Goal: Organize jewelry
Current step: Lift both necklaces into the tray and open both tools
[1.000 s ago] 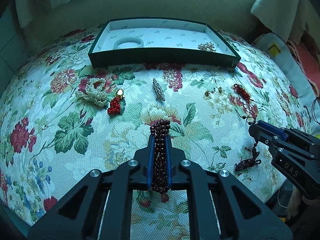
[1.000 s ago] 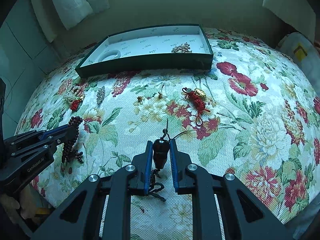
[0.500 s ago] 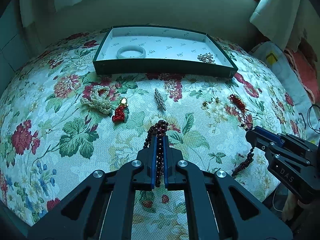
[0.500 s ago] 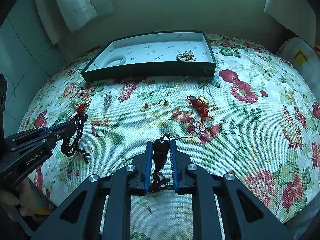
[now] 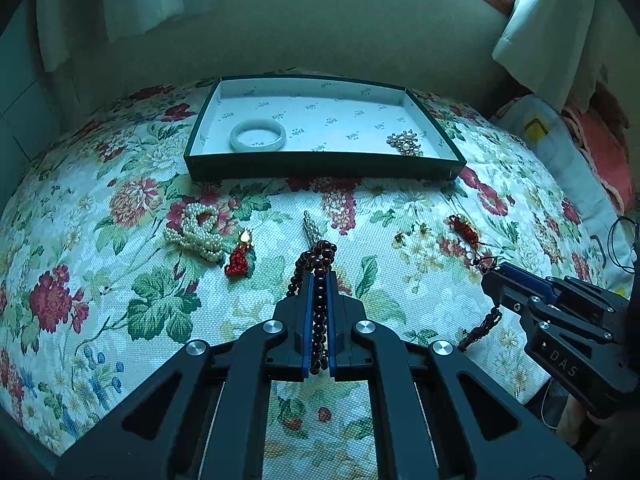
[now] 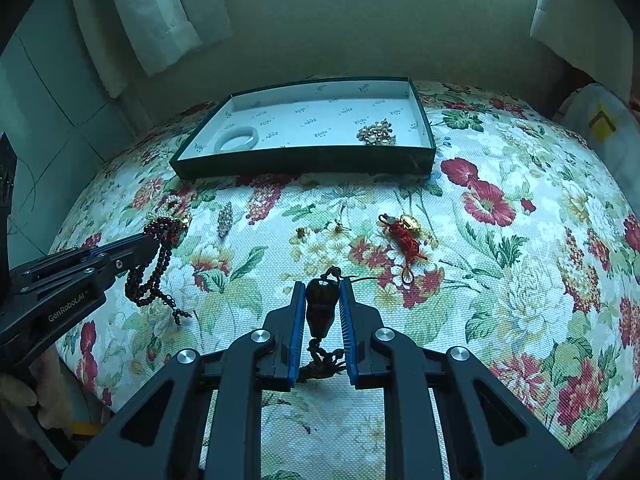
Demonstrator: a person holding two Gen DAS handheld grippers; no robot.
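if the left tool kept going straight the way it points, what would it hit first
Most likely the silver brooch on the floral cloth, lying just past the tips of the left tool, which is shut on the dark bead string. Depth is unclear; it may meet bare cloth first. The tray lies farther on.

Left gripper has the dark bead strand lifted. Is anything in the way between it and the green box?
Nothing tall. The left gripper holds the dark bead strand; only a flat silver brooch lies on the cloth before the green box. The near wall must be cleared.
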